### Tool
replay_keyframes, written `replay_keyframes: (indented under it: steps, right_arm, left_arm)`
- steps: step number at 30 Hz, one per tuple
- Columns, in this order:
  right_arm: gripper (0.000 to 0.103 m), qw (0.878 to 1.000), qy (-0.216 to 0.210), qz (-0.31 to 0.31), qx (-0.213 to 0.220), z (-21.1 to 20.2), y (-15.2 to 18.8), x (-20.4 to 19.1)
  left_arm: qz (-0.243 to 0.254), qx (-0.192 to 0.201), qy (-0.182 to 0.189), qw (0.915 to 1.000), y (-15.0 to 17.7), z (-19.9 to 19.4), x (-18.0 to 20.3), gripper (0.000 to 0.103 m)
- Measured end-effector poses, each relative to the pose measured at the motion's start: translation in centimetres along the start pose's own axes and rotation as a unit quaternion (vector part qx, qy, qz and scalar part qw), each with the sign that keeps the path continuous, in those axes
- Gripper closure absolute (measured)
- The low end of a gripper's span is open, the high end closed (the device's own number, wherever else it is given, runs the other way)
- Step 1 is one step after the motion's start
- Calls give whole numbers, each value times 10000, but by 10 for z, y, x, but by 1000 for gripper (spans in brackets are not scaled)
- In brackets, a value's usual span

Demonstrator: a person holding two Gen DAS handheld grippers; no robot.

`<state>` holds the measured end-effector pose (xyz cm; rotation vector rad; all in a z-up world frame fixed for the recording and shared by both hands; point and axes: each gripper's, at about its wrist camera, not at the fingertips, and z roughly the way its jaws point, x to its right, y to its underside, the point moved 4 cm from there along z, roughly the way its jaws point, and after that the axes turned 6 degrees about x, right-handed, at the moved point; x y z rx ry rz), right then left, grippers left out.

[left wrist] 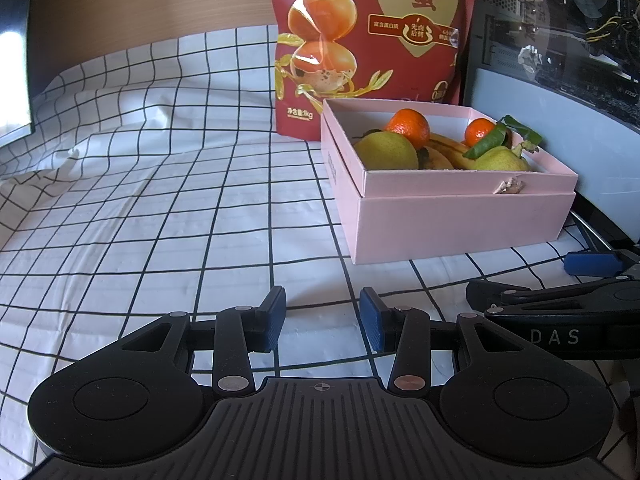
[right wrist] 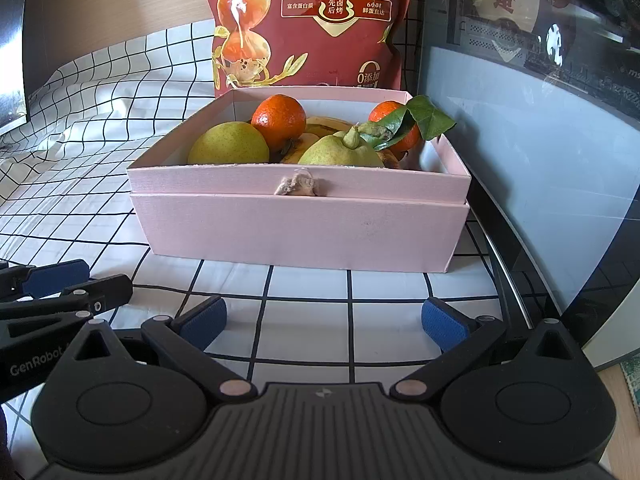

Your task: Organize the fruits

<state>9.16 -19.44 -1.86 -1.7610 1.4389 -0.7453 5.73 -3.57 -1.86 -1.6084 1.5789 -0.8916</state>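
A pink box (left wrist: 460, 220) (right wrist: 300, 232) stands on the checked cloth and holds the fruit: two yellow-green pears (right wrist: 228, 144) (right wrist: 340, 152), two oranges (right wrist: 279, 120) (right wrist: 394, 124), one with green leaves (right wrist: 428, 118), and bananas (left wrist: 444, 152) under them. My left gripper (left wrist: 323, 320) is open and empty, low over the cloth, left of and in front of the box. My right gripper (right wrist: 324, 324) is wide open and empty, just in front of the box's near wall. Each gripper shows at the edge of the other's view.
A tall red snack bag (left wrist: 372, 40) (right wrist: 312, 24) stands right behind the box. A dark computer case with a glass side (right wrist: 540, 140) (left wrist: 560, 60) stands close on the right. The checked cloth (left wrist: 160, 200) stretches left, wrinkled, toward a monitor edge (left wrist: 12, 60).
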Motion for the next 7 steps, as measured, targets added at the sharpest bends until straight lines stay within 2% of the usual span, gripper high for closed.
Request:
replay_keyframes:
  steps: [7]
  right_arm:
    - [0, 10000, -1, -1, 0, 0, 0, 0]
  left_arm:
    - [7, -1, -18, 10000, 0, 0, 1, 57]
